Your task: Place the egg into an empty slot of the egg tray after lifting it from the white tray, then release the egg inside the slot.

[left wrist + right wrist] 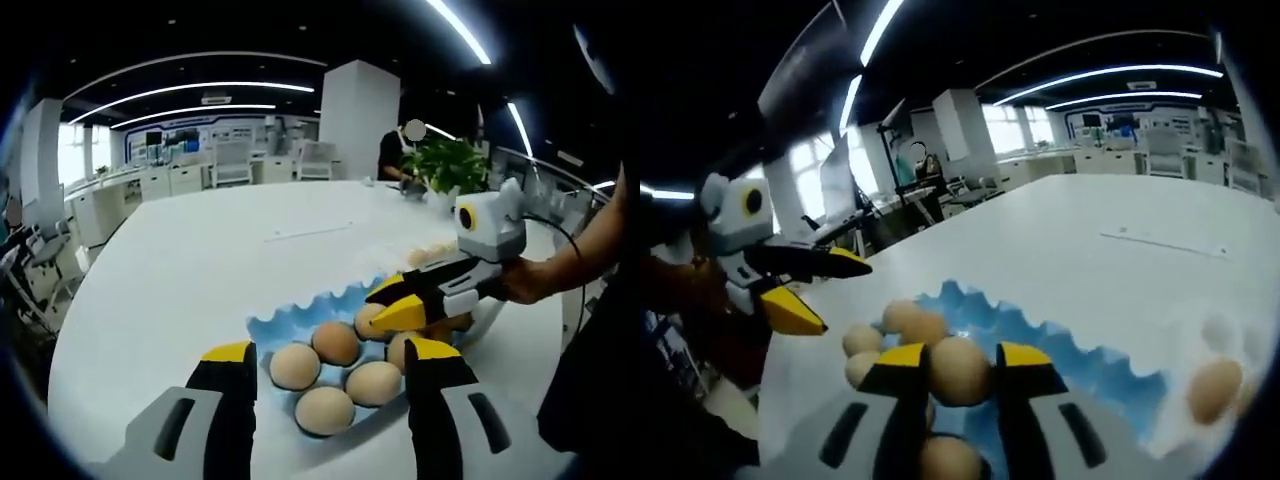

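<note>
A blue egg tray (268, 326) (1085, 362) lies on the white table and holds several brown eggs (336, 343). My right gripper (962, 362) is shut on a brown egg (958, 371), just above the tray's slots. The same gripper (396, 303) reaches in from the right, with the held egg (369, 320) at its yellow tips over the tray's far right side. My left gripper (329, 352) stands open at the tray's near edge, with nothing between its fingers. It appears open and apart from the eggs (820, 288). The white tray (1230, 345) (432, 256) holds more eggs (1215, 388).
The white table (230, 250) stretches far behind the trays. A potted plant (450, 165) stands at its far right edge, with a person (393, 155) behind it. A person's hand (528, 282) holds my right gripper. Desks and chairs line the back of the room.
</note>
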Demonstrator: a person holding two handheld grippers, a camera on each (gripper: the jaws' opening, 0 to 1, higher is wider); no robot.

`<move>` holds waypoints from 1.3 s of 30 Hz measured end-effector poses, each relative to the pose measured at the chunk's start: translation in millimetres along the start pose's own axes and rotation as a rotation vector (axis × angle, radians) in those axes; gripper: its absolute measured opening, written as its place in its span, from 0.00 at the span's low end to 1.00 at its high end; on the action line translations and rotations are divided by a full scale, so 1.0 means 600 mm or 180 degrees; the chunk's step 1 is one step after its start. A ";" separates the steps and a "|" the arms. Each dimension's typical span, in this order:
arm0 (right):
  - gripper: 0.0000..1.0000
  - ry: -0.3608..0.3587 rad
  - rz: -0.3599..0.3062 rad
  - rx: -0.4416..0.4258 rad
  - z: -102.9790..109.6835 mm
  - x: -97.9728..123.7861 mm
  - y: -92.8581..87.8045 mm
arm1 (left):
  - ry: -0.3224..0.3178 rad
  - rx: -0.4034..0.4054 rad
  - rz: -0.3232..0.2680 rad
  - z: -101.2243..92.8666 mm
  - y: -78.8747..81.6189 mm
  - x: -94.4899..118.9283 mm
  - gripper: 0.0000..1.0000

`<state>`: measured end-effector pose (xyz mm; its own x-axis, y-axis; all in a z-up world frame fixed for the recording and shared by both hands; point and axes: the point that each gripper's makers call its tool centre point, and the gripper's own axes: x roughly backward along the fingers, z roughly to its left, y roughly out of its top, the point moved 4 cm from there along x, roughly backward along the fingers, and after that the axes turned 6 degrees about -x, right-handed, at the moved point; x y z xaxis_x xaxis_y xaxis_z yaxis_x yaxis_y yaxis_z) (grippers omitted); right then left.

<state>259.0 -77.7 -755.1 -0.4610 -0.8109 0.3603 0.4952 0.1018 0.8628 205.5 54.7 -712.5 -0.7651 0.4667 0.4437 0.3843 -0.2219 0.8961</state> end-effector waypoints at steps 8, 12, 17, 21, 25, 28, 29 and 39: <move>0.23 -0.0231 -0.0045 -0.0022 -0.025 0.053 -0.013 | -0.0028 0.0005 -0.0016 -0.002 0.001 -0.003 0.59; 0.23 -0.0478 -0.0175 -0.0010 -0.050 0.097 -0.005 | -0.0012 -0.0003 -0.0023 -0.001 0.001 -0.002 0.59; 0.24 -0.0965 -0.0294 -0.0136 -0.106 0.161 -0.011 | -0.0013 0.0002 -0.0017 0.000 0.000 -0.001 0.59; 0.24 -0.1429 -0.0383 -0.0160 -0.159 0.220 -0.019 | -0.0022 0.0004 -0.0023 -0.001 0.001 -0.002 0.59; 0.24 -0.1751 -0.0475 -0.0298 -0.192 0.270 -0.026 | -0.0026 0.0007 -0.0019 -0.002 0.001 -0.002 0.59; 0.24 -0.1964 -0.0489 -0.0212 -0.207 0.300 -0.025 | -0.0023 0.0010 -0.0017 -0.003 0.000 -0.002 0.59; 0.24 -0.2024 -0.0510 -0.0208 -0.214 0.309 -0.024 | -0.0021 0.0013 -0.0013 -0.002 0.000 -0.002 0.59; 0.25 -0.2657 -0.0618 0.0021 -0.263 0.387 -0.017 | -0.0016 0.0030 0.0014 0.001 -0.006 -0.001 0.58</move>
<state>263.1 -357.8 -736.5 -0.9297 -0.1248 0.3466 0.3481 0.0106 0.9374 204.9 55.7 -716.1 -0.7606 0.4702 0.4476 0.3927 -0.2159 0.8940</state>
